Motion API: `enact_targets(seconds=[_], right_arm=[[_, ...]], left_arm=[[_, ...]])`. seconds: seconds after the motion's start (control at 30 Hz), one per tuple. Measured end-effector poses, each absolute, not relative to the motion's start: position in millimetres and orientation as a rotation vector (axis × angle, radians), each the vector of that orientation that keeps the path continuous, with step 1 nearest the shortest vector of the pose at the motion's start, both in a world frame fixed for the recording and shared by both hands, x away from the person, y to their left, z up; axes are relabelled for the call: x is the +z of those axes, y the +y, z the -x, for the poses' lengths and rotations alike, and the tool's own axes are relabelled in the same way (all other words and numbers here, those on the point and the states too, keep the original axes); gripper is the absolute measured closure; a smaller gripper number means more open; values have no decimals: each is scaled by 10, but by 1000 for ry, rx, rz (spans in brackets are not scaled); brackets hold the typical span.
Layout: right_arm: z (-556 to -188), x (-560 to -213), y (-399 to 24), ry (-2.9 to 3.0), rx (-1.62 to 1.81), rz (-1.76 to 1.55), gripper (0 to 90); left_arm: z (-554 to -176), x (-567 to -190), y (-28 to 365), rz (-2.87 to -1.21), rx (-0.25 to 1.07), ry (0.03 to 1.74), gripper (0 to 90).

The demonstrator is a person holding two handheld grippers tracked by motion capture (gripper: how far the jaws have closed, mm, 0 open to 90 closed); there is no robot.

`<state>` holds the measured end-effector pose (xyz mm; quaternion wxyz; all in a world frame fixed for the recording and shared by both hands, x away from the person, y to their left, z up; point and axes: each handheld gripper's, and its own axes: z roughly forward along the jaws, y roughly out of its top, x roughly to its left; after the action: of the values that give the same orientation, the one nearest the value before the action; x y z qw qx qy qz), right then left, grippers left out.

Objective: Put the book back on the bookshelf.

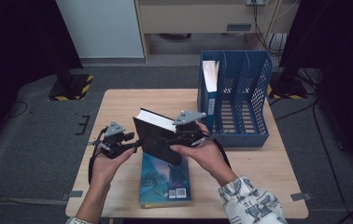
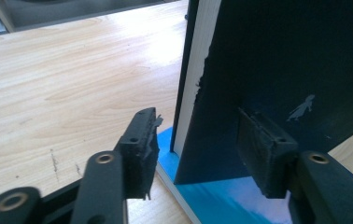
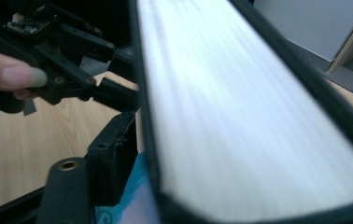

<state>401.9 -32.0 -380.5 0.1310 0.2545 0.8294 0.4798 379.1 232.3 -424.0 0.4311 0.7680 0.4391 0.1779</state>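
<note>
A black hardcover book hangs tilted over the table, white page edge up. My right gripper is shut on its right end; in the right gripper view the page edge runs between the jaws, one pad pressed to the cover and the other hidden. My left gripper straddles the book's lower left corner with its jaws open: its left pad stands apart from the pages and its right pad lies close to the cover. Under it lies a blue book, flat.
A blue slotted file rack stands at the back right of the wooden table, with a book upright in its left slot. Bare wood lies to the left and behind the held book. Dark stands flank the table.
</note>
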Motion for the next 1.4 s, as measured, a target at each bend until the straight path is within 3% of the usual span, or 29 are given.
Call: enact_targets(seconds=[0.23,0.43,0.67,1.4], right_arm=[[-4016,-3828,-281,2404,1389,-730,382],[-4023,-3818,-296,2441,1420,-715,465],[-3990,-3812,-288,2420,1411,-716,511],[-3989,-3843,-331,2323,1403,-826,495]], left_arm=[[-3644,-4459,2417,-1971,497,1115,426],[-3605,-4793,2593,-1990,509,1201,362],[-3619,-4917,2703,-2016,545,1258,266],[-3656,-5113,2874,-2043,496,1319,77]])
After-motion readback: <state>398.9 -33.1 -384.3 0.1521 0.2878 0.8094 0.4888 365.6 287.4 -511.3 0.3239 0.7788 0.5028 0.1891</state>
